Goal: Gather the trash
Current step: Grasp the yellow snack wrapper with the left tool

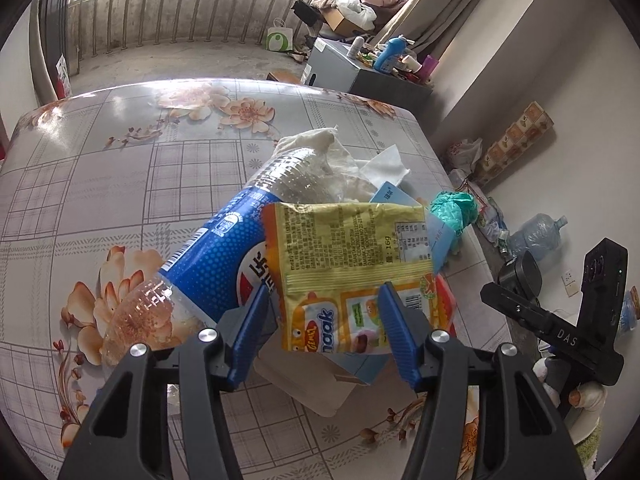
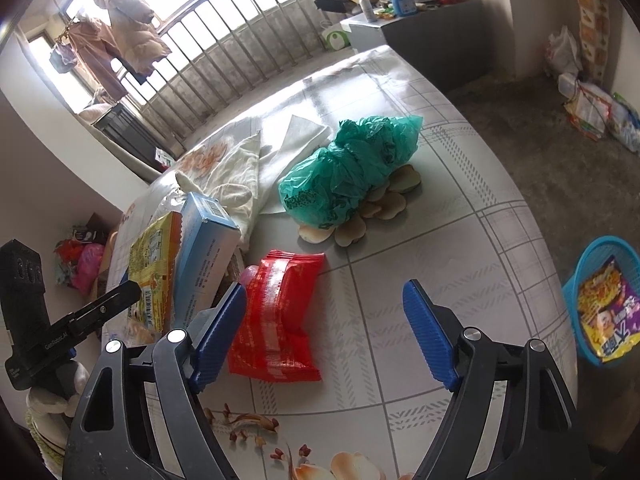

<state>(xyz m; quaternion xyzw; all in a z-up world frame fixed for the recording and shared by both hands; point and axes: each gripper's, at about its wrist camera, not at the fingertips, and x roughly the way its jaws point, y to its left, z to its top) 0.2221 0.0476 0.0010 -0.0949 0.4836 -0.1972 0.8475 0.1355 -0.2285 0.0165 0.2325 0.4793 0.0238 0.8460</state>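
- Your table [image 1: 120,184], covered with a glossy grey checked cloth printed with peach flowers, carries all the trash in a loose heap near its right side.
- A clear plastic bottle with a blue label [image 1: 216,264] lies on its side in that heap, slanting from lower left to upper right.
- A crumpled teal plastic bag [image 2: 352,172] sits apart from the heap, farther out on the table.
- A pale blue cardboard box [image 2: 208,256] stands tilted against the heap, beside the yellow packet.
- A yellow printed snack wrapper [image 1: 352,264] stands between the blue pads of your left gripper [image 1: 324,332]. The jaws are about half apart, and I cannot tell whether the pads press on the wrapper.
- A red foil snack packet [image 2: 280,320] lies flat on the cloth, touching the left pad of your right gripper [image 2: 324,332]. Those jaws stand wide with nothing gripped.
- A blue plastic basket [image 2: 576,280] on the floor beyond the table edge holds a purple and yellow packet [image 2: 608,312].
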